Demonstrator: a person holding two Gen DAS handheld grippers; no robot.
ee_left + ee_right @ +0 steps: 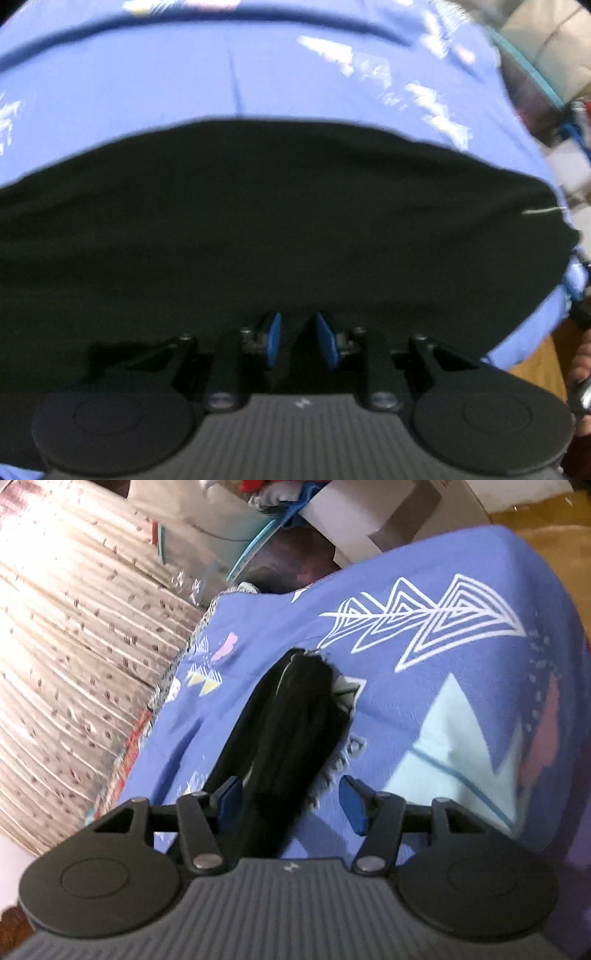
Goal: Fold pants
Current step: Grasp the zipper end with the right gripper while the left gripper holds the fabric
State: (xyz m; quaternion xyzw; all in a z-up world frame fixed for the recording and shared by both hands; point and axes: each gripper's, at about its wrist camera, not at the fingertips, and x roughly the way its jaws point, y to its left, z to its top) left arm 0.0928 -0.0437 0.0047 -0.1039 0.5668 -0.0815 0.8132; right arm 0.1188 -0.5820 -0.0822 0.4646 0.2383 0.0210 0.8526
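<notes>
The black pants [280, 221] lie spread on a blue patterned sheet [184, 77]. In the left wrist view they fill the middle of the frame. My left gripper [298, 339] sits low over their near edge, its blue pads a small gap apart with dark cloth between them; whether they pinch it is unclear. In the right wrist view the pants [291, 720] show as a narrow folded bundle running away from me. My right gripper [291, 801] is open, its pads on either side of the bundle's near end.
The blue sheet [443, 686] covers a bed. A beige floral curtain [74, 646] hangs to the left. Boxes and clutter [332, 517] stand beyond the bed's far end. A wooden floor [535, 354] shows at the right.
</notes>
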